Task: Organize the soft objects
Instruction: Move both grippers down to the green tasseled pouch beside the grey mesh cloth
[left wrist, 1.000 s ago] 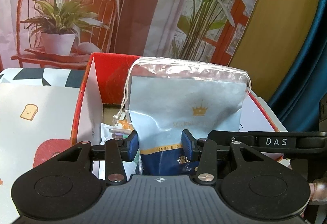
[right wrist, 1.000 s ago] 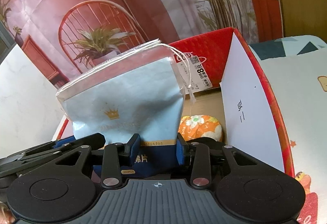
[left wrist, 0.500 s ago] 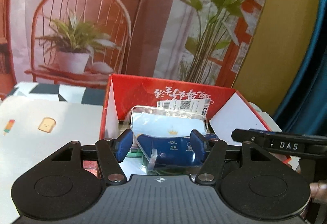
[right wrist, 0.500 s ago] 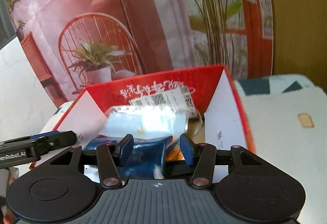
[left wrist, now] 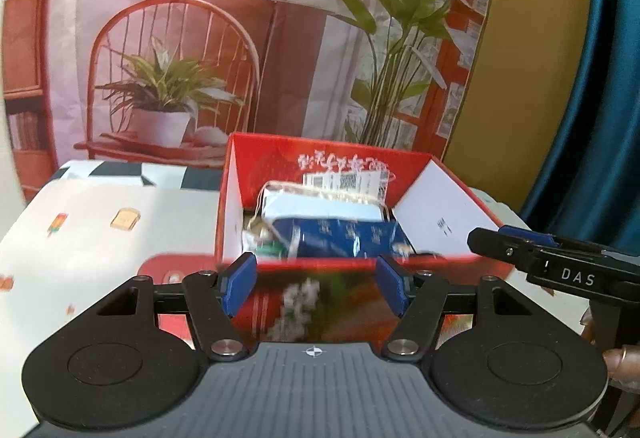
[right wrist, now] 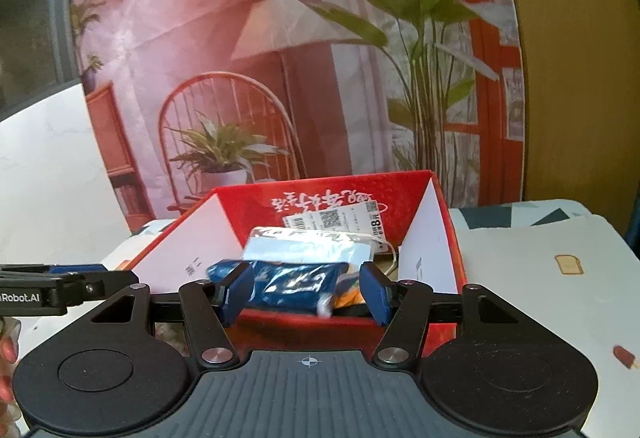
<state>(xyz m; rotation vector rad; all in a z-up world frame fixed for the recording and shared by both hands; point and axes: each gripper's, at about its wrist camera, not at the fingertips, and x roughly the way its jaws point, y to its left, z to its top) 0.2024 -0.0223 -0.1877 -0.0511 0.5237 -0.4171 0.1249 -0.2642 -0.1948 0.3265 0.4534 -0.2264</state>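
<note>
While our left gripper (left wrist: 312, 284) and right gripper (right wrist: 307, 292) spread empty, jaws opening, the blue pouch (right wrist: 298, 278) already lies in the red box (right wrist: 424, 206) at mid-frame, with nothing visibly left to pack.

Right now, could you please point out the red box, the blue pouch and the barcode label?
Red box (right wrist: 452, 238): right wrist view, right rim.
Blue pouch (right wrist: 296, 284): right wrist view, dark front.
Barcode label (right wrist: 332, 220): right wrist view, centre.
</note>
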